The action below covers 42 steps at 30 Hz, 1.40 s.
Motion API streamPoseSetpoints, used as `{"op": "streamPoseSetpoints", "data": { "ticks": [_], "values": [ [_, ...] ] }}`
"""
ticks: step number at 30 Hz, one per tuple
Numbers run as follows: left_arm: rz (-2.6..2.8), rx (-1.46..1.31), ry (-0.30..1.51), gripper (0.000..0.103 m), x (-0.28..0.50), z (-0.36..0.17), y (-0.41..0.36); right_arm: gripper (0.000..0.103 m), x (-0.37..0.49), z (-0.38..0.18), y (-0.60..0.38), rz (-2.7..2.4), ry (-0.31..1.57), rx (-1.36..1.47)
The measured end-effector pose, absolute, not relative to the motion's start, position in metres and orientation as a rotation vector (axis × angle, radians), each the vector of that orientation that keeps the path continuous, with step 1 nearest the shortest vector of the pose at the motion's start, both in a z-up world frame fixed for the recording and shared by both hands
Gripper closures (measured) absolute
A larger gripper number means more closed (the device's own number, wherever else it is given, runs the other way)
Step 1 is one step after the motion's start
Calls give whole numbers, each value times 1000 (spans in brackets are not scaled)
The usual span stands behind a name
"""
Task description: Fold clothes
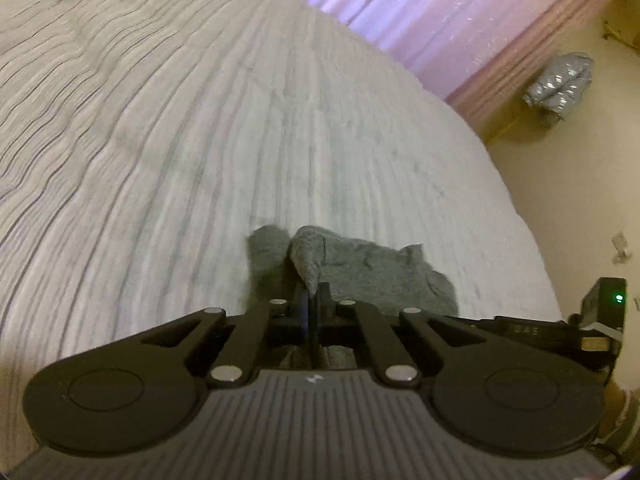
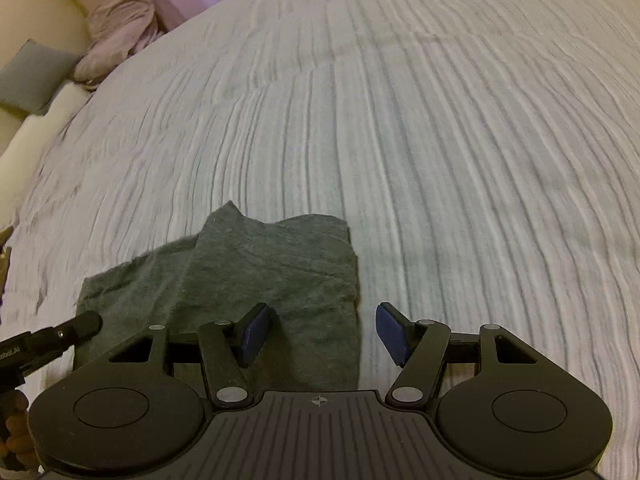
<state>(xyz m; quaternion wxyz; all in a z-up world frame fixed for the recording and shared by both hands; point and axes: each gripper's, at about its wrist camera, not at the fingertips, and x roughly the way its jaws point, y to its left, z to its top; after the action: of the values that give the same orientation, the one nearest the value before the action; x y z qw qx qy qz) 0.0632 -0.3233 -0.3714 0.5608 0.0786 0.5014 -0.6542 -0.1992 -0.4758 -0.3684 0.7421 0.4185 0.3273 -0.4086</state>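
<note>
A small grey garment [image 1: 376, 268] lies crumpled on the white ribbed bedcover [image 1: 200, 140], near the bed's right edge in the left wrist view. My left gripper [image 1: 313, 298] is shut on a raised fold of that garment, which peaks just ahead of the fingertips. In the right wrist view the same grey garment [image 2: 272, 264] spreads flat with a folded flap on top. My right gripper [image 2: 322, 334] hovers open over its right edge: the left blue pad [image 2: 256, 332] is above the cloth and the right pad is above the bare bedcover [image 2: 460, 160]. Nothing is between them.
The bed's edge curves down the right of the left wrist view, with cream floor [image 1: 560, 200] beyond. A silvery bag [image 1: 560, 84] sits by pink curtains [image 1: 420, 12]. In the right wrist view, a grey cushion [image 2: 32, 76] and bunched pink fabric [image 2: 116, 16] lie far left.
</note>
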Motion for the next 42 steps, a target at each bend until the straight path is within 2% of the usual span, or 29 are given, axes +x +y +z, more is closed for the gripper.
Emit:
{"op": "streamPoseSetpoints", "data": {
  "ticks": [4,5,8,17,21,24,26,27,28,29,33,38,40,42],
  "values": [
    [-1458,272,1245,94,64,-394,-332,40,-193,-379,-480,-897,746,883],
    [-1443,274,1252,89,65,-393,-333,40,-192,-379,-481,-897,745,880],
    [-1415,251,1245,86,71,-372,-324,40,-200,-370,-480,-912,730,872],
    [-1385,170,1420,72,74,-312,-172,40,-269,-331,-387,-791,733,998],
    [-1413,247,1410,70,49,-312,-134,40,-281,-330,-341,-754,745,1095],
    [-1428,292,1342,74,38,-319,-131,40,-286,-339,-325,-740,728,1166],
    [-1445,289,1327,103,39,-323,-134,40,-288,-344,-323,-725,699,1209],
    [-1453,291,1309,103,39,-323,-134,70,-289,-347,-323,-717,684,1230],
    [-1460,295,1287,103,38,-322,-134,91,-290,-350,-322,-710,669,1251],
    [-1473,292,1262,103,38,-320,-132,95,-291,-352,-321,-725,676,1252],
    [-1442,312,1228,103,45,-335,-126,98,-285,-359,-311,-766,722,1142],
    [-1339,316,1265,103,62,-349,-117,97,-271,-368,-302,-768,778,1059],
    [-1372,269,1256,103,63,-331,-118,89,-270,-359,-306,-738,797,1034],
    [-1404,218,1246,100,64,-313,-118,44,-275,-347,-306,-744,782,1029]
  ]
}}
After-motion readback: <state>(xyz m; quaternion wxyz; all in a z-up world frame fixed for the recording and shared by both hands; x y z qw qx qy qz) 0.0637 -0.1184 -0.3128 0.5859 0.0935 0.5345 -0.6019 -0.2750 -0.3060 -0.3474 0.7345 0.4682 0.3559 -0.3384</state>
